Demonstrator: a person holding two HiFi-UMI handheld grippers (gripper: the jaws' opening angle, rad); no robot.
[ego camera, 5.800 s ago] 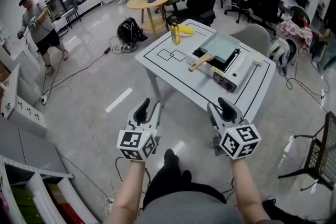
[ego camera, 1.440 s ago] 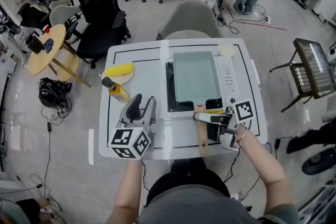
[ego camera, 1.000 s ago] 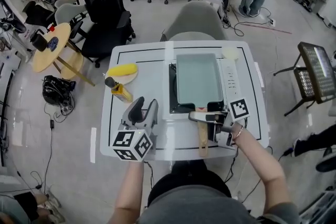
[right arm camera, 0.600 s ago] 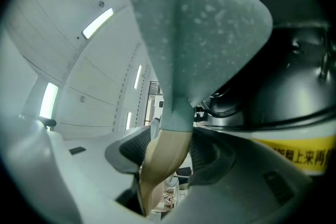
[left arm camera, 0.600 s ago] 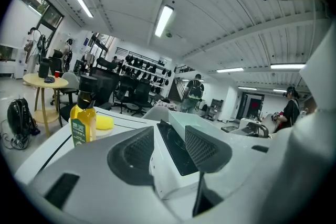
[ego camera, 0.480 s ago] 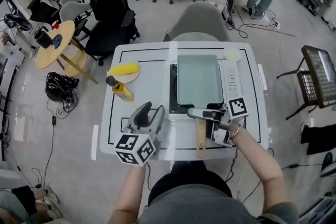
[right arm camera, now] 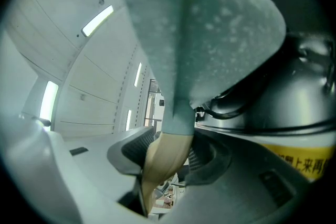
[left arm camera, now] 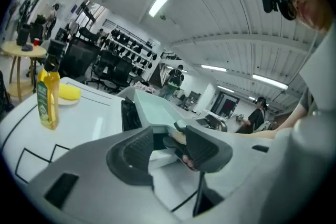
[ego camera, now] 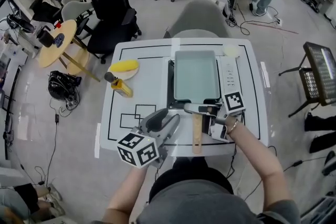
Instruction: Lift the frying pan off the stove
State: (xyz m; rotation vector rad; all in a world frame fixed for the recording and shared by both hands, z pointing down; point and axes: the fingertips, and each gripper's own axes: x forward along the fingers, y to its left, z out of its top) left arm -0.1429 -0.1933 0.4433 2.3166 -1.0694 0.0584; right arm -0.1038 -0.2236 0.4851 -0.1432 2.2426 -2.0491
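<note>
R claw has just been closing & grips the wooden handle of the frying pan, at the stove front edge. Pan sits flat on the stove. L claw is wide w/ nothing in it, over the surface just left of the stove front.

The right gripper had just been closing its jaws. The wooden handle stood between them, with both ribbed pads against it. Straight ahead of the jaws and above them, the pale green frying pan filled the view, very close. To the jaws' right sat the dark stove with a yellow label. Off to their left, ceiling lights glowed.
</note>
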